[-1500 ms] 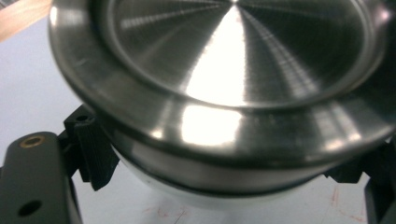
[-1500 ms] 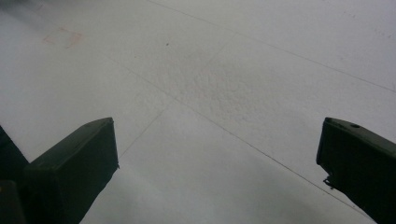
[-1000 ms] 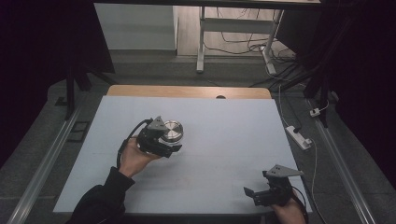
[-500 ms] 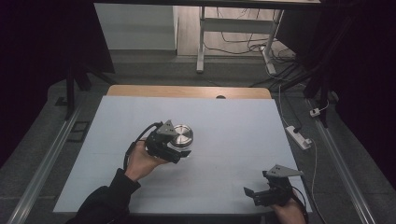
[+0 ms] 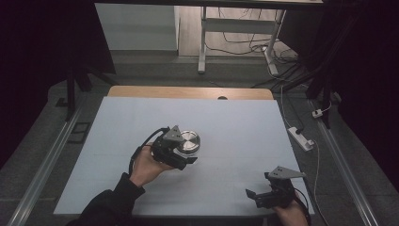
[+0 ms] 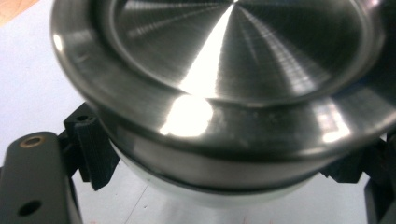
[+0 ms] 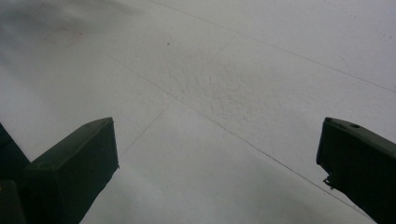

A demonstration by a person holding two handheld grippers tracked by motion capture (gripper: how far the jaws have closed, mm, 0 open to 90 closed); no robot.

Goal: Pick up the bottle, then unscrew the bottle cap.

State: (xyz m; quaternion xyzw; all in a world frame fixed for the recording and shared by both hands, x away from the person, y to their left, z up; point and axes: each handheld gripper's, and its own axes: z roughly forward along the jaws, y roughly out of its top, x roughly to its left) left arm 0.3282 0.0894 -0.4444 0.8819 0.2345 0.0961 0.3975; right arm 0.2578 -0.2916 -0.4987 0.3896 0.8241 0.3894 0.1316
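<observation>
A round metal tin (image 5: pixel 190 140) with a brushed steel lid (image 6: pixel 233 56) and a white lower part (image 6: pixel 201 186) is held just above the white table sheet (image 5: pixel 244 122), left of centre. My left gripper (image 5: pixel 181 150) is shut on it, its black jaws pressing on the tin's sides below the lid rim in the left gripper view, gripper (image 6: pixel 219 179). My right gripper (image 5: pixel 259 185) sits low at the table's near right corner, open, with bare white sheet between its jaws in the right gripper view, gripper (image 7: pixel 217 154).
The table's far wooden edge (image 5: pixel 188 92) shows beyond the sheet. A white power strip (image 5: pixel 301 137) lies on the floor to the right. Legs of another desk (image 5: pixel 203 42) and cables stand behind the table.
My left hand has carried the tin a little to the right, toward the table's middle. The right gripper has stayed where it was.
</observation>
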